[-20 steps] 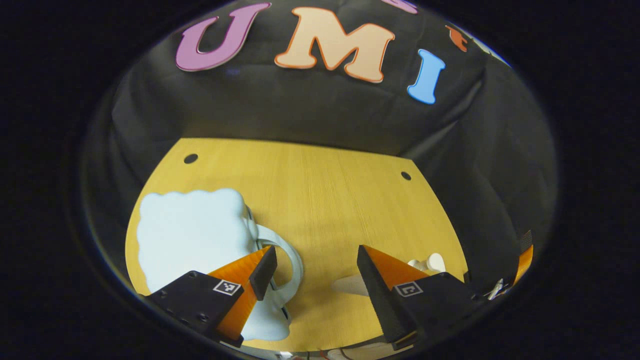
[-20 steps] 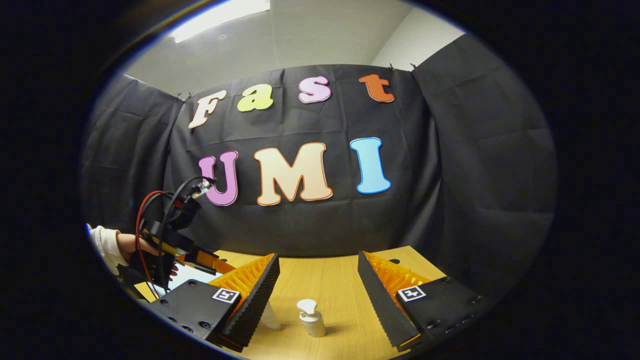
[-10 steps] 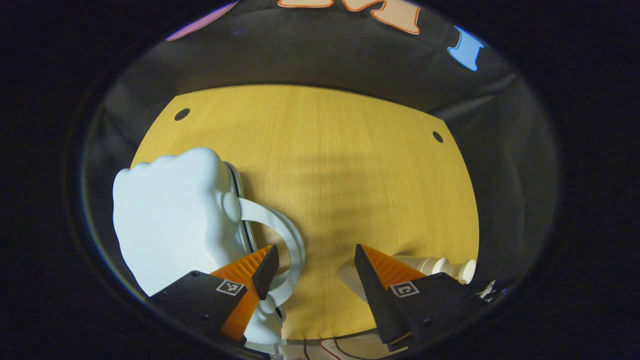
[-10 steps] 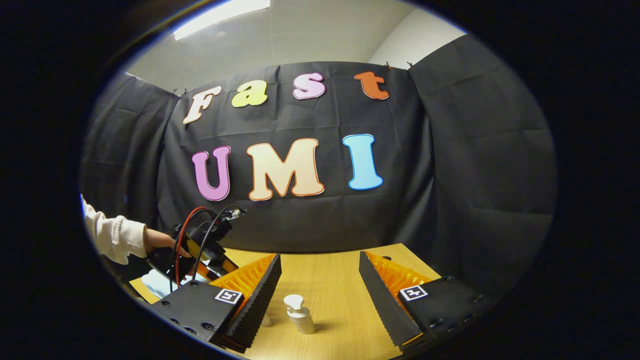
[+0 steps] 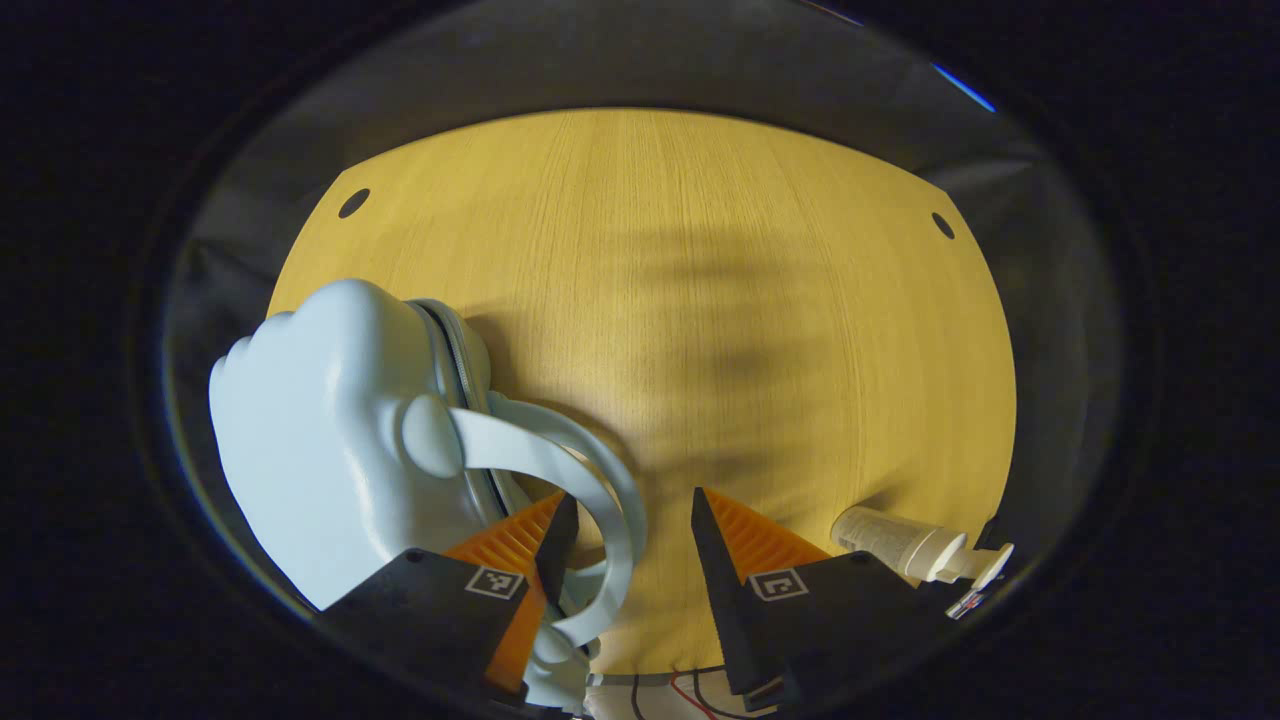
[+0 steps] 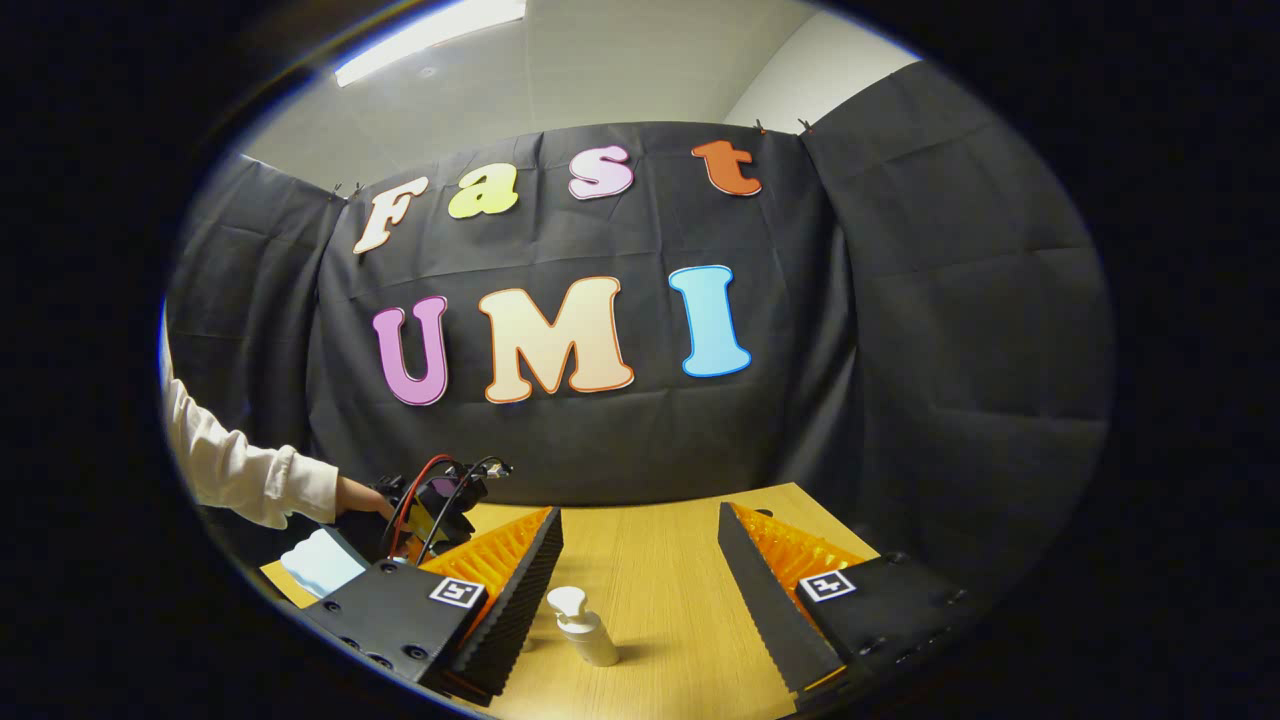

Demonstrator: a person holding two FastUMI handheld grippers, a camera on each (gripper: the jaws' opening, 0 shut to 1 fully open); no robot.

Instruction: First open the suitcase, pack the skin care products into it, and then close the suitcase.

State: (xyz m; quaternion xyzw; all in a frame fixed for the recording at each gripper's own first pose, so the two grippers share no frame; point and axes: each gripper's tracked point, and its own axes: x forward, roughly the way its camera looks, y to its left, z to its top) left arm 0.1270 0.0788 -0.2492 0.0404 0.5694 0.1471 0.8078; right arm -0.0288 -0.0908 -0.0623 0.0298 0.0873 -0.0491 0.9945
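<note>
Over the last second the open left gripper has dropped onto the closed suitcase, its handle now between the jaws, so opening begins; the right gripper waits open over the bottle on the surface.

Made out no words or numbers. Noted square coded markers on left gripper and right gripper. Found pump bottle print too small.

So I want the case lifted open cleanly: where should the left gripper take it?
Grip the looped handle that arches off the suitcase, coming from above. The left gripper already straddles the strap, jaws open.
</note>
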